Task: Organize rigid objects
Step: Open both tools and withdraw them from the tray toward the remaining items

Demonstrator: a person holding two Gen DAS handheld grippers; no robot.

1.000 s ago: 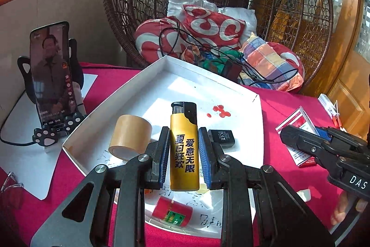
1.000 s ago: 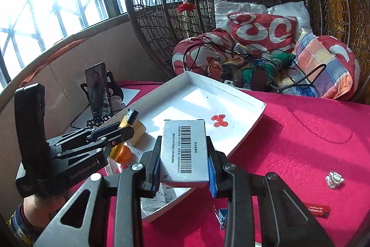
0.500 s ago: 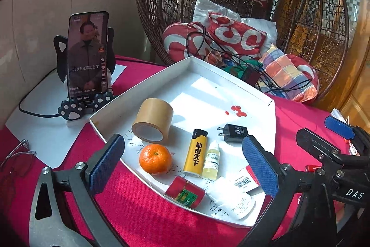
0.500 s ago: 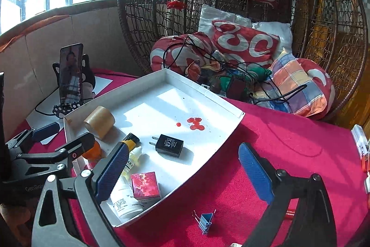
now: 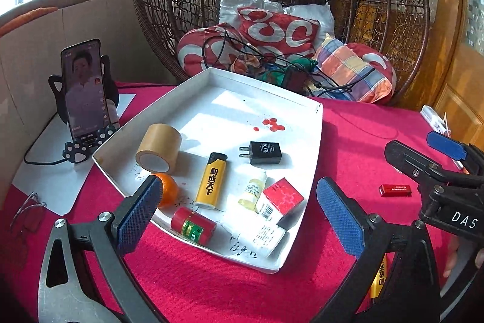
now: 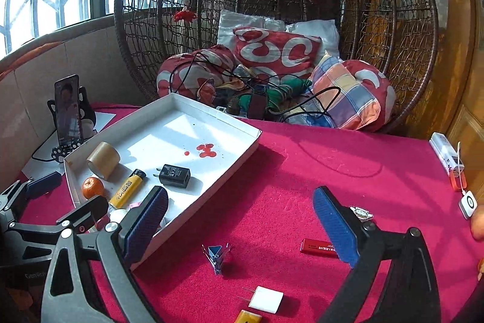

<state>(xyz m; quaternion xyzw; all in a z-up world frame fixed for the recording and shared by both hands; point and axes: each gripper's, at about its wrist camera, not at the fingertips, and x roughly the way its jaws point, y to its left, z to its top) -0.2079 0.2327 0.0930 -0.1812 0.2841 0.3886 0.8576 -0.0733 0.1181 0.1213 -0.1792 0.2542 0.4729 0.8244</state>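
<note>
Right wrist view: I am holding my right gripper (image 6: pixel 242 220) spread wide above the blue clip (image 6: pixel 217 258), standing just beside the tray (image 6: pixel 211 183).

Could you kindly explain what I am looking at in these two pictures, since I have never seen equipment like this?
There is no robot: a person carries one hand-held gripper in each hand, each with a fisheye camera looking along its blue-padded fingers. One picture comes from the left hand-held gripper, the other from the right hand-held gripper. Both are open and hold nothing. On the red tablecloth stands a white tray holding a tape roll, yellow lighter, black charger, orange and small containers. A white plug and blue clip lie outside it.
</note>
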